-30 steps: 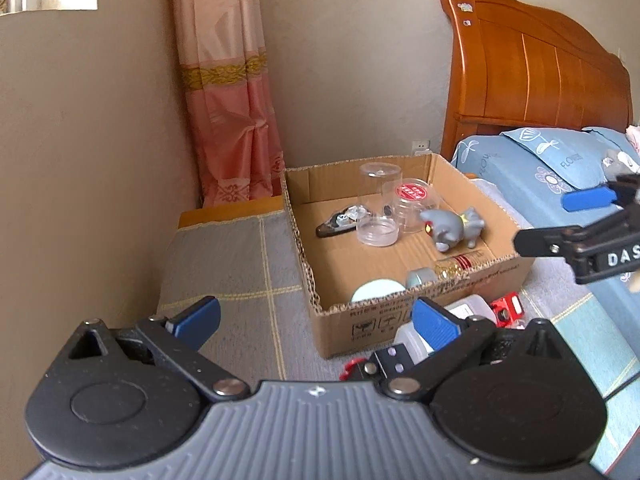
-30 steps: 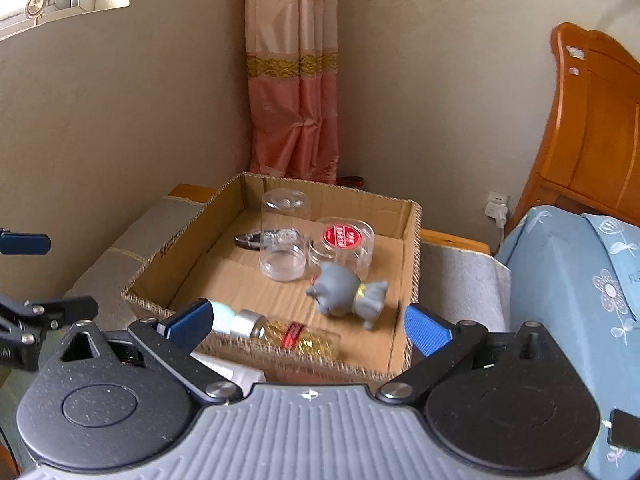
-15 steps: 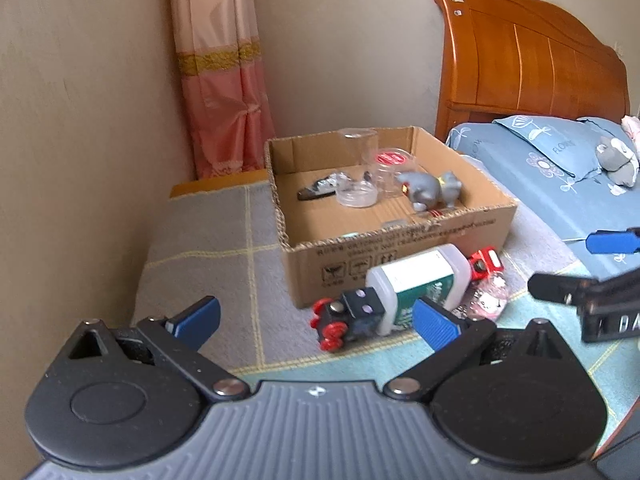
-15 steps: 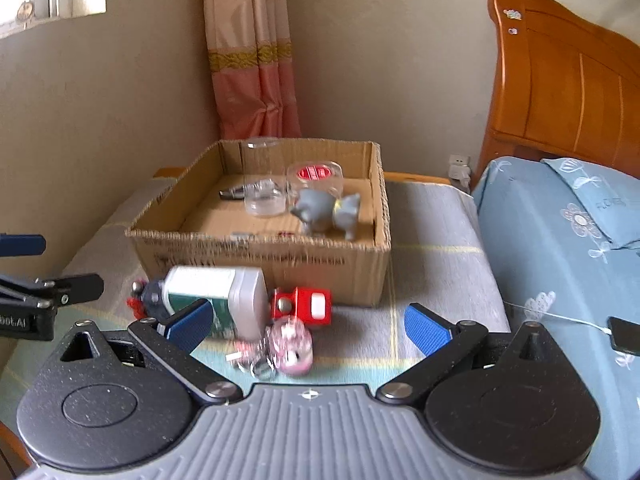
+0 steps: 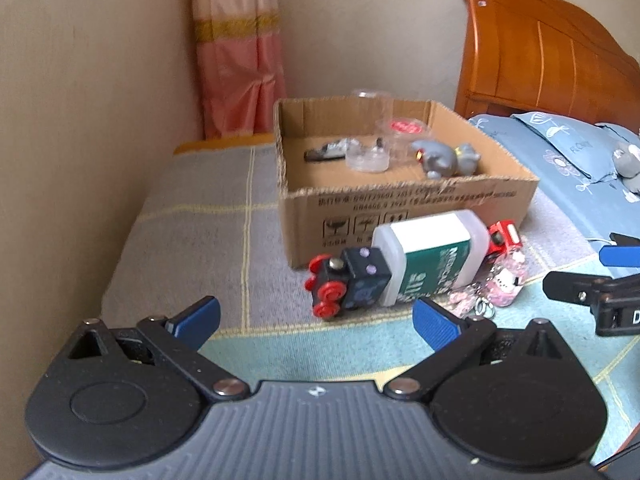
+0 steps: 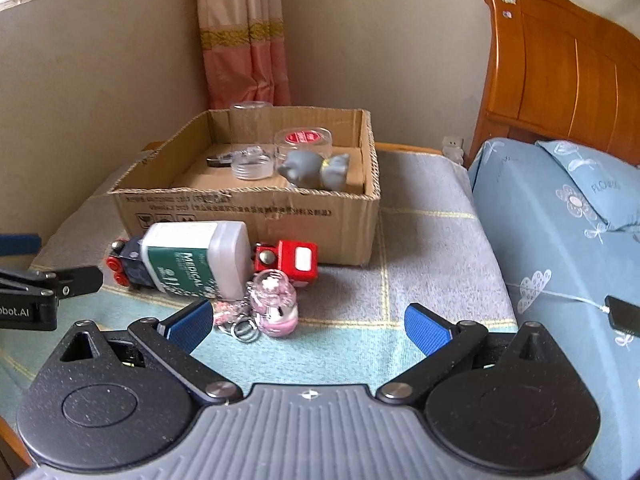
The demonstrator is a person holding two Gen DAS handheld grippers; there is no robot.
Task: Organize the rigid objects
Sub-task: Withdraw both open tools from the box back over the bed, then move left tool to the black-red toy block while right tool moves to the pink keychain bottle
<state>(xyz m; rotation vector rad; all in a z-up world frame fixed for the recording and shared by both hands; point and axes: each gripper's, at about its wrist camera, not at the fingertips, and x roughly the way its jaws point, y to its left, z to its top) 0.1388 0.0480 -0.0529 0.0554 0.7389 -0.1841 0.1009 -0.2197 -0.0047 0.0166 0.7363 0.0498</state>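
A cardboard box (image 5: 404, 204) (image 6: 256, 210) stands on the blanket and holds a grey toy animal (image 5: 446, 158) (image 6: 314, 170), clear jars (image 6: 248, 148), a red-lidded jar (image 6: 302, 140) and a dark tool (image 5: 326, 152). In front of it lie a white and green medical bottle (image 5: 428, 258) (image 6: 196, 258), a black toy train with red wheels (image 5: 346, 280) (image 6: 124, 266), a red toy car (image 6: 292, 260) (image 5: 502, 238) and a pink keychain figure (image 6: 276, 300) (image 5: 502, 284). My left gripper (image 5: 316, 318) is open and empty, just short of the train. My right gripper (image 6: 308, 326) is open and empty, just short of the keychain.
A beige wall (image 5: 80, 120) runs close along the left. A bed with a blue pillow (image 6: 560, 216) and an orange wooden headboard (image 6: 560, 64) is on the right. A pink curtain (image 6: 244, 36) hangs behind the box. A phone on a white cable (image 6: 624, 314) lies at the right edge.
Both grippers have pulled back from above the box and come lower. The bottle, train, car and keychain in front of the box have come into view. Both stay open.
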